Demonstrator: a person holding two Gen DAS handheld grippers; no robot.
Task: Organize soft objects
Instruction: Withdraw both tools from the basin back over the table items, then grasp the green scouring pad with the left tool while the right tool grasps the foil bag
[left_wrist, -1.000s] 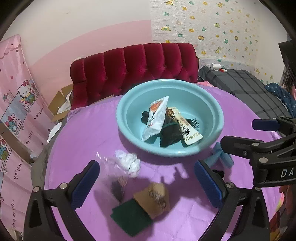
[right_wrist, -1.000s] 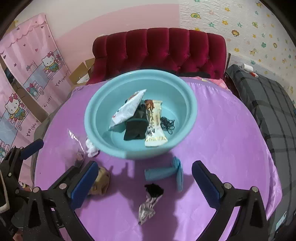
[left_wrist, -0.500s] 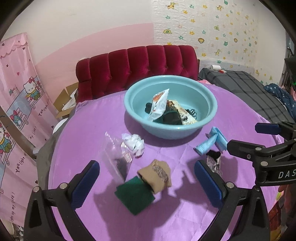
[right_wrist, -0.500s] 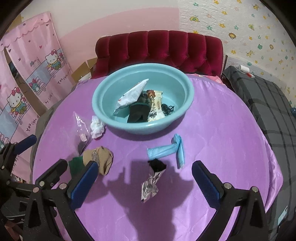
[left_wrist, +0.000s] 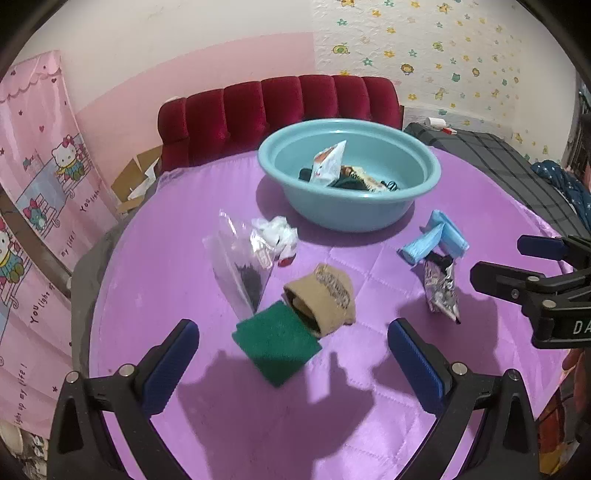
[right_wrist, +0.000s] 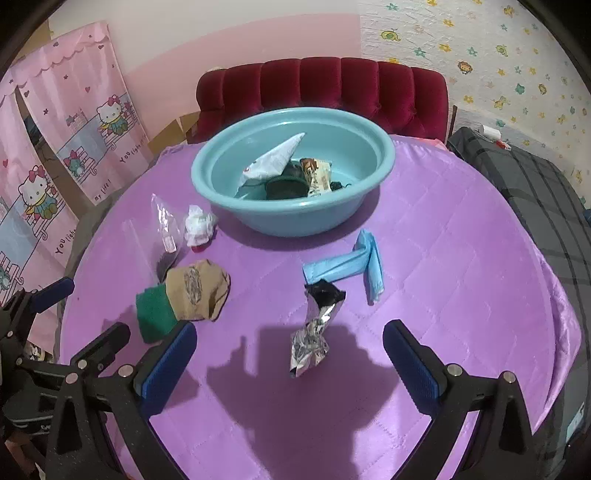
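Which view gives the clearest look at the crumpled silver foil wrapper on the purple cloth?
The right wrist view: the silver foil wrapper lies centred between the open tongs, unobstructed, its whole length visible. The left wrist view shows it off to the right and smaller, partly tucked against the blue folded cloth.

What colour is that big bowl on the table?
The basin is light blue-green, plain with no pattern; the right wrist view shows it best.
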